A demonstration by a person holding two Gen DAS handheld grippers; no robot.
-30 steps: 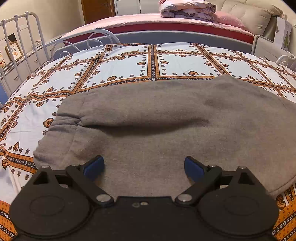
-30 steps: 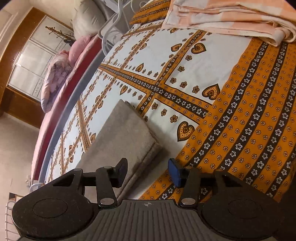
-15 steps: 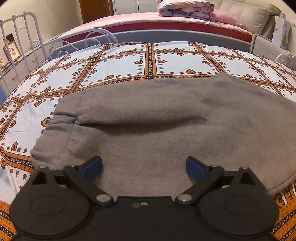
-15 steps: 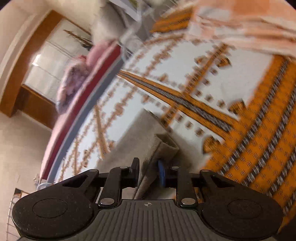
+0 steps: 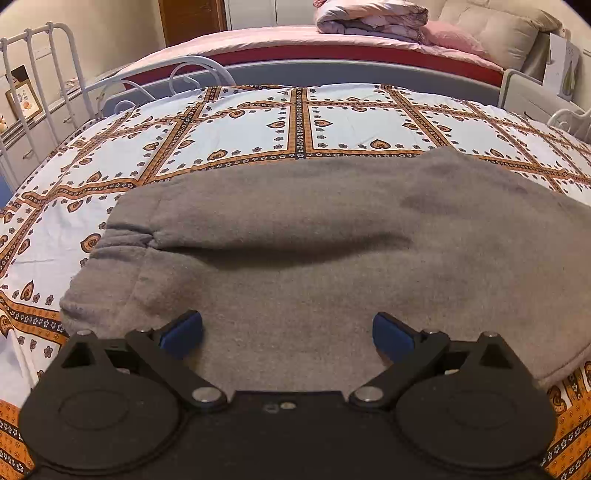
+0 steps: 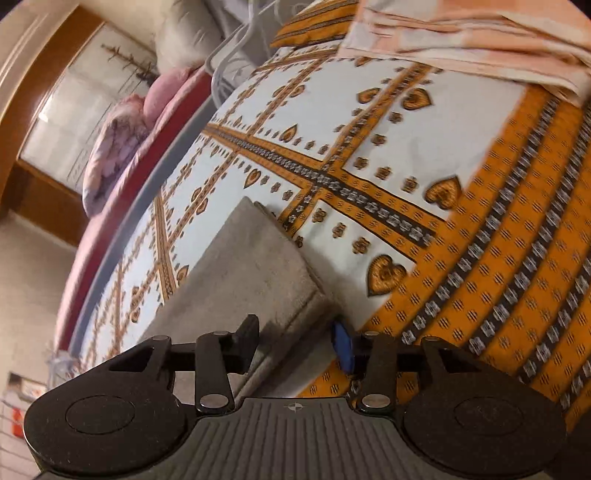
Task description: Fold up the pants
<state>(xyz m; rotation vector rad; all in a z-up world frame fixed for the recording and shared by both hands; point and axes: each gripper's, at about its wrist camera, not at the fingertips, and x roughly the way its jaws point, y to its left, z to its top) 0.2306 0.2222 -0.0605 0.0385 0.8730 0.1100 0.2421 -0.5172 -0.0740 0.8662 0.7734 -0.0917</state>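
Half a second back, the right hand-held gripper (image 6: pixel 295 341) had its fingers pinched on a raised corner of the pants (image 5: pixel 314 258); now the jaws stand apart, released, and that corner lies flat on the bed again, much as in the frame a second ago. Left wrist view barely changed: cloth in the same place, camera a shade closer.

One pair of grey pants, folded over on itself, spread across the patterned bedspread (image 5: pixel 258 125). From the left wrist, an upper layer overlaps a lower one, with a shadowed crease running across the middle and a gathered edge at the left end. From the right wrist, the pants (image 6: pixel 251 273) show as a narrow stacked end, layers visible at the edge, lying between the two open fingers.

Left hand-held gripper (image 5: pixel 288 334): jaws wide, released, both blue pads over the near part of the cloth; contact with the fabric cannot be told.

Two hand-held grippers, neither grasping.

Beyond: one white metal bed rail (image 5: pixel 37 74) at the left, a second bed with a folded quilt (image 5: pixel 369 18) behind, one peach checked blanket (image 6: pixel 461 33) at the far end of the bedspread.
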